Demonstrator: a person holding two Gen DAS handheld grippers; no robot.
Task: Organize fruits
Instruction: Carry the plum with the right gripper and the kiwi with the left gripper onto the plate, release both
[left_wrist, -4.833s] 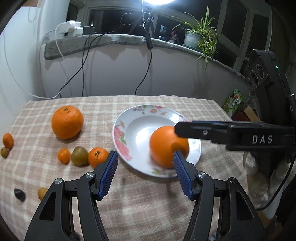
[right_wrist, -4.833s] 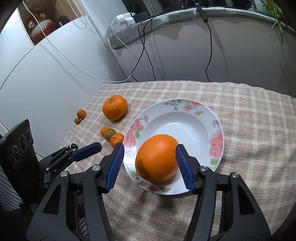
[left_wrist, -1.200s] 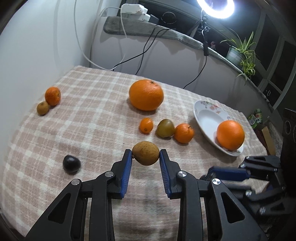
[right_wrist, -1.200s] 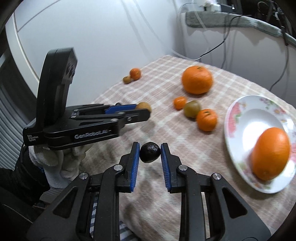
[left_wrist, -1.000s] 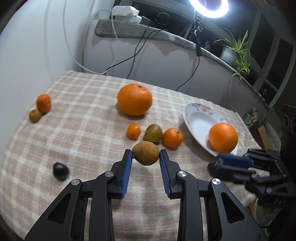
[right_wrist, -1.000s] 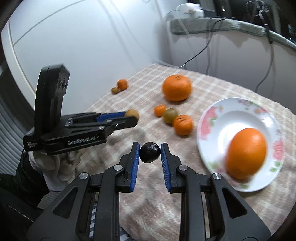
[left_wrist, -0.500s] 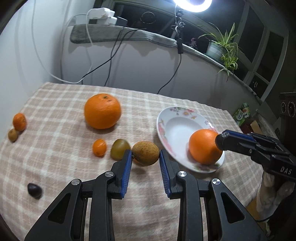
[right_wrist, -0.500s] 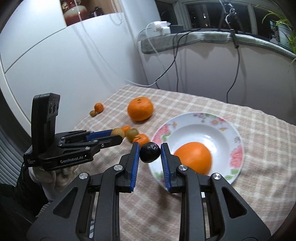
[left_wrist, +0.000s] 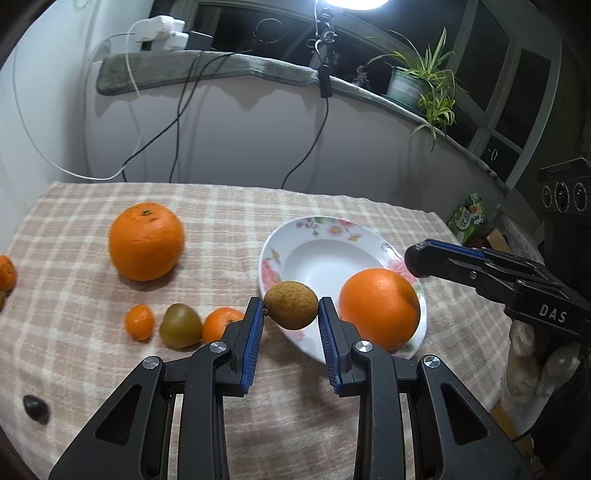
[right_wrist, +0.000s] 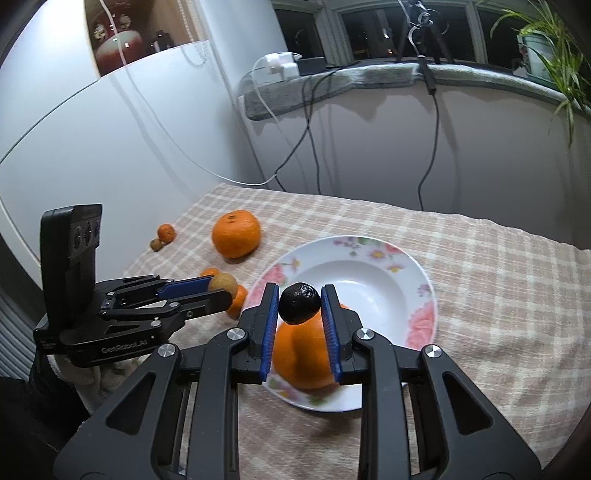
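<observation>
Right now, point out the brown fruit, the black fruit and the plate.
brown fruit (left_wrist: 291, 304), left wrist view, middle of its skin between the pads.
black fruit (right_wrist: 299, 302), right wrist view, centre of its front face.
plate (right_wrist: 419, 317), right wrist view, floral rim on the right.

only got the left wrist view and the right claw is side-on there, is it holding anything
Observer: Yes. In the right wrist view the right claw is shut on a small black fruit.
Operator: where is it relative to the plate
Observer: It hangs at the near side of the plate, in line with the orange lying in it.
Operator: and is my brown fruit over the plate yet
Observer: From this side it looks short of it: the left claw with the brown fruit shows left of the rim, beside a small orange on the cloth.
</observation>
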